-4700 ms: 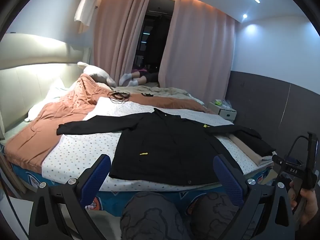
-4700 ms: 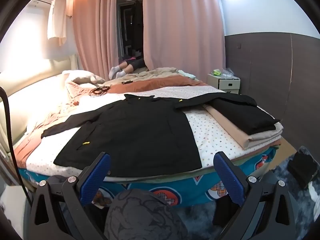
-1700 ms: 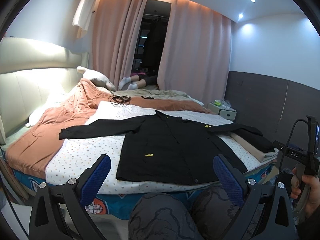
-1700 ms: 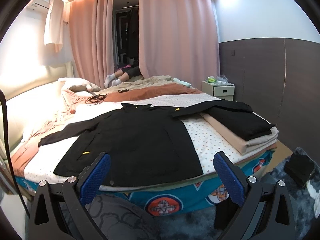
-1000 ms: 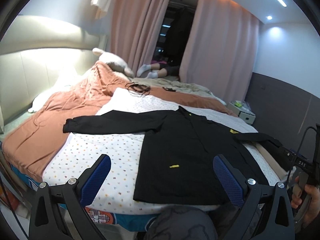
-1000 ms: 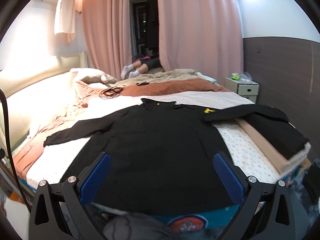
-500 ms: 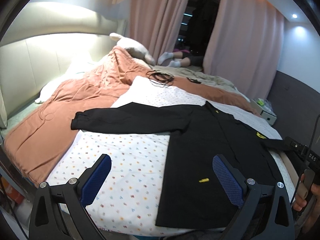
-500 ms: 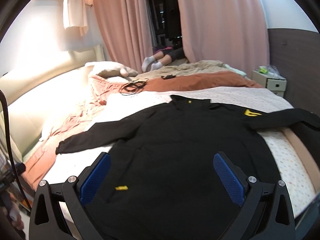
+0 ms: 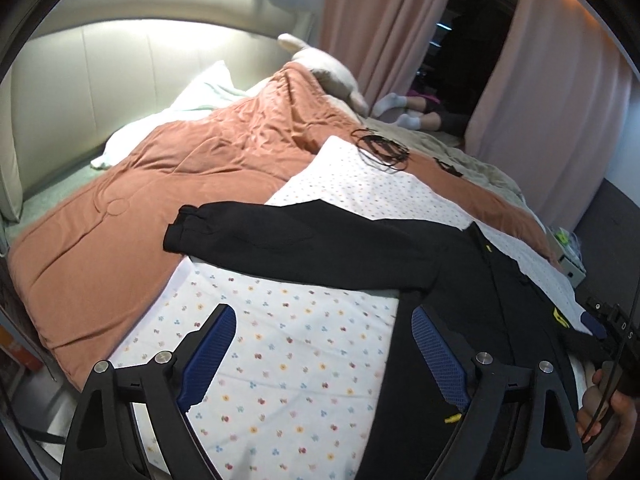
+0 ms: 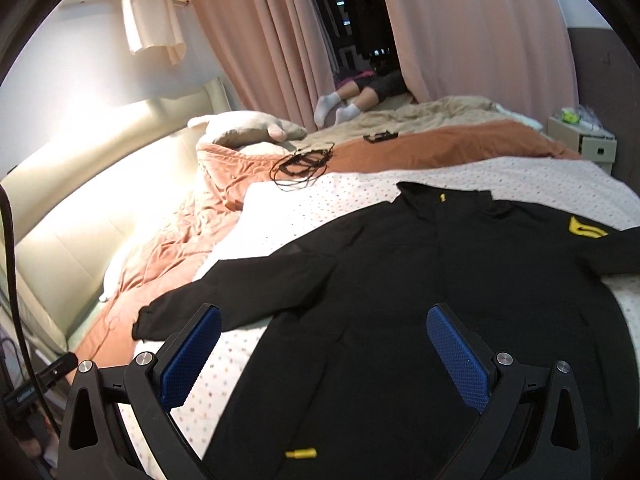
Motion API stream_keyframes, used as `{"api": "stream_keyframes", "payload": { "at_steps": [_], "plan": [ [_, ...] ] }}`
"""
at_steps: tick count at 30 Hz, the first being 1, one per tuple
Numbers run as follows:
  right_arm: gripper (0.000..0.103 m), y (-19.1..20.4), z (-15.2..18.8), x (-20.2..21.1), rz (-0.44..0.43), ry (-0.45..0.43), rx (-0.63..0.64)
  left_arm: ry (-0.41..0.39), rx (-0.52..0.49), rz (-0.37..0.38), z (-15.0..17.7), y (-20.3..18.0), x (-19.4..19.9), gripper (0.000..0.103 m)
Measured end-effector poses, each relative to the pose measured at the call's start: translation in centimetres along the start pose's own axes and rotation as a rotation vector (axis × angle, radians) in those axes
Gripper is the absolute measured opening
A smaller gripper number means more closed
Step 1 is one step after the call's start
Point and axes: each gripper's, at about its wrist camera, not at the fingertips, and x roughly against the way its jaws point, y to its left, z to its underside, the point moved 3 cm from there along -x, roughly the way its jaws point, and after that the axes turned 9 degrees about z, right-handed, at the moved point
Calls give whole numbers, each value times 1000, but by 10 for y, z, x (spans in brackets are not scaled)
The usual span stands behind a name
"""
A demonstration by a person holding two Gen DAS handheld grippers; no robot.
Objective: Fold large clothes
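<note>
L gripper [image 9: 320, 354] hangs over the dotted sheet [image 9: 280, 360], jaws wide w/ nothing between, tho they've just been closing a bit. Black jacket [image 10: 420, 280] lies flat, front up, on the bed, collar at 12, hem toward the person. Its L sleeve [image 9: 288, 248] stretches across at approx. 9 to 3 in the left view, cuff [image 9: 180, 232] at 10 o'clock from the claw, on the orange quilt [image 9: 120, 208]. R gripper [image 10: 324, 354] also released, empty, over the jacket body; sleeve cuff at its 9. My guess: L hand is nearer that sleeve, so it grabs the cuff & folds it inward across the sleeve's long axis.
</note>
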Motion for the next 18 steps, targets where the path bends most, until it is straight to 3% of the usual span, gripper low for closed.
{"api": "stream_keyframes", "payload": {
  "at_steps": [7,13,18],
  "plan": [
    [101,14,-24,-62,-37,58,-40,48,131,-35,-17,35,-45,82],
    [90,22,-36,-116,-69,111,-62,66,218,-58,-30,57,-79,75],
    [72,14,-34,-167,-59,185,-100,98,275,-85,-32,76,-113,70]
  ]
}}
